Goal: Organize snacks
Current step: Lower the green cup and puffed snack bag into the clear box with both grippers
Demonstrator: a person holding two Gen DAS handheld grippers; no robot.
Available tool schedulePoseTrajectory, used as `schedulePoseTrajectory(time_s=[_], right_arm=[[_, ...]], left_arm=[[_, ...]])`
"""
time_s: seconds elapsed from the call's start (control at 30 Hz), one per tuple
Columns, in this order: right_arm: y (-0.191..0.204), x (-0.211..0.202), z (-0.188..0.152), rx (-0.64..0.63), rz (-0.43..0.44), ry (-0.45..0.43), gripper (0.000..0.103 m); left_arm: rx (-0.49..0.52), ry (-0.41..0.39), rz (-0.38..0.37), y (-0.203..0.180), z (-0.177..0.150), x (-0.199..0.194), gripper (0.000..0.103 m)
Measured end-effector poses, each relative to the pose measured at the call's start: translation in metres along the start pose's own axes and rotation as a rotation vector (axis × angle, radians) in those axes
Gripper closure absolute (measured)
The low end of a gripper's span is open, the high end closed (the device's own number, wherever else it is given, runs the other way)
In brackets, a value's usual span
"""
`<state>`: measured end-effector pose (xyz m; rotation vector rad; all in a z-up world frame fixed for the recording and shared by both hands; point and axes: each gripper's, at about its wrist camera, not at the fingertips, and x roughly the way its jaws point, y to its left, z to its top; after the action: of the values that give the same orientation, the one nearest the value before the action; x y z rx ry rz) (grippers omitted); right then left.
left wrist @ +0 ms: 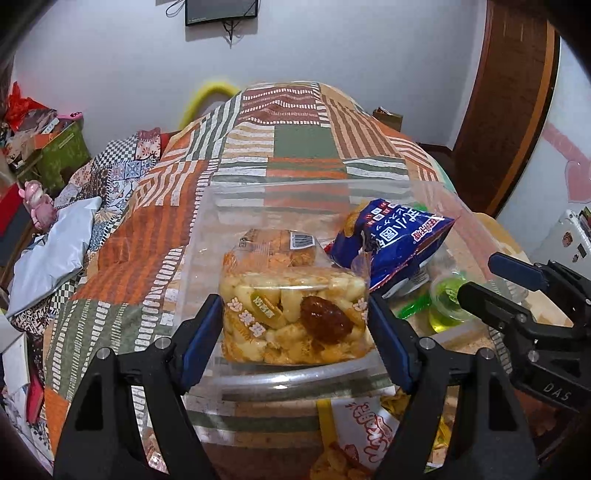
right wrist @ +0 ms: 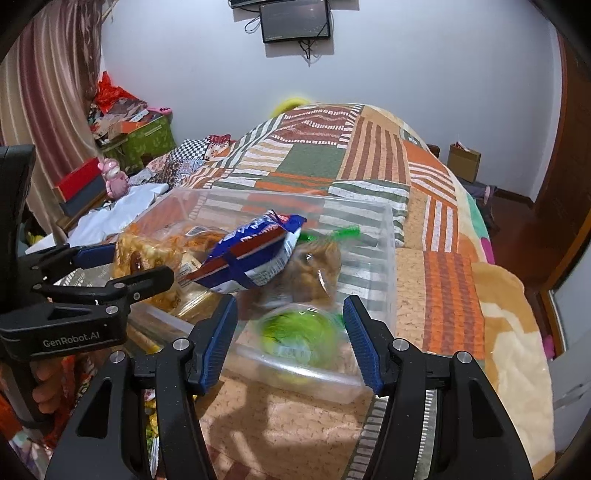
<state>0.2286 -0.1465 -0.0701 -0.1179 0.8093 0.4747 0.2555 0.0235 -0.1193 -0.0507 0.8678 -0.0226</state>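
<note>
The green jelly cup (right wrist: 300, 334) is motion-blurred; the blue packet (right wrist: 255, 254) hides snacks behind.

Home bedroom: quilt-covered bed (right wrist: 369, 166), wall-mounted screen (right wrist: 294, 20), curtain (right wrist: 48, 92).

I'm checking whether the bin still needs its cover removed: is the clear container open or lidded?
Open. The clear container shows a bare rim with no lid, and the blue snack bag pokes above it.
</note>
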Motion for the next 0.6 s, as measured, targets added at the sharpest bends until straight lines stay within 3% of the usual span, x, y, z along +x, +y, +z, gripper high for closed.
schedulePoseTrajectory(time_s=[0.33,0.6], right_arm=[[0.004,-0.028,-0.001,-0.007,-0.002,-0.038,0.047],[0.023,-0.068,-0.006,-0.046,0.018,-0.108,0.038]], left_arm=[[-0.006,-0.027,-0.016,0.001,-0.009,-0.035,0.025],[-0.014,-0.056,-0.014,0.013,-0.037,-0.078,0.019]])
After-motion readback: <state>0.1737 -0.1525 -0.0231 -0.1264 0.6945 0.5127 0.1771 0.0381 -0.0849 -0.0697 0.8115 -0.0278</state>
